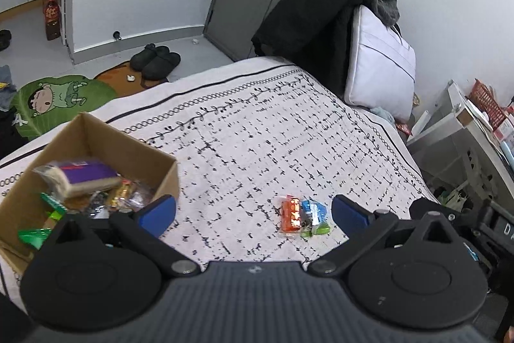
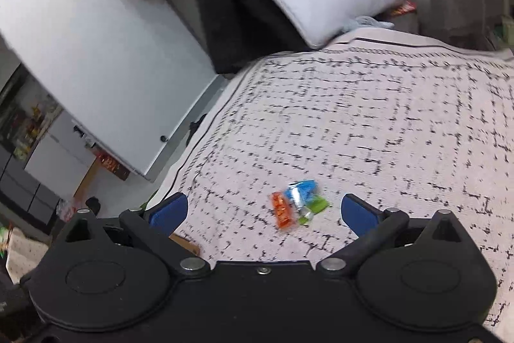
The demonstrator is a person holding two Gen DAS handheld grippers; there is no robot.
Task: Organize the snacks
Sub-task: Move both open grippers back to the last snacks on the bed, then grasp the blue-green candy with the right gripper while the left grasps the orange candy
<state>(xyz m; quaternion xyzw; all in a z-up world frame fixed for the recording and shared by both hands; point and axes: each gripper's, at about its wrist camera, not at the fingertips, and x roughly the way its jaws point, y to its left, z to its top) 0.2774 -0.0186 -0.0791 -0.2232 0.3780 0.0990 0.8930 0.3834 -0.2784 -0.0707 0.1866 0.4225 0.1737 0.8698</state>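
A: How stands the left gripper point(image 1: 253, 214)?

B: Its two blue fingers point(image 1: 159, 214) are spread wide apart and hold nothing. It hangs above the patterned bedspread point(image 1: 257, 134).

A: And the right gripper point(image 2: 263, 212)?

B: The same: the fingers are far apart, nothing is between them. It is also above the bedspread.

A: Where are the snacks, taking the cardboard box point(image 1: 128, 143) as the landmark?

B: Three small packets lie on the bedspread, well to the right of the box, touching each other. The orange packet point(image 1: 290, 216) is on the box side. The blue packet point(image 1: 313, 209) is just beside it, away from the box, and the green packet point(image 1: 319, 229) lies partly under the blue one.

A: What is inside the box?

B: Several snacks already: a purple packet point(image 1: 86, 172) on top, green wrappers point(image 1: 48, 211) at the near wall, some golden and clear wrappers in the middle.

A: And beyond the box?

B: A white pillow point(image 1: 379, 66) leans at the far end of the bed, dark clothes point(image 1: 314, 18) beside it.
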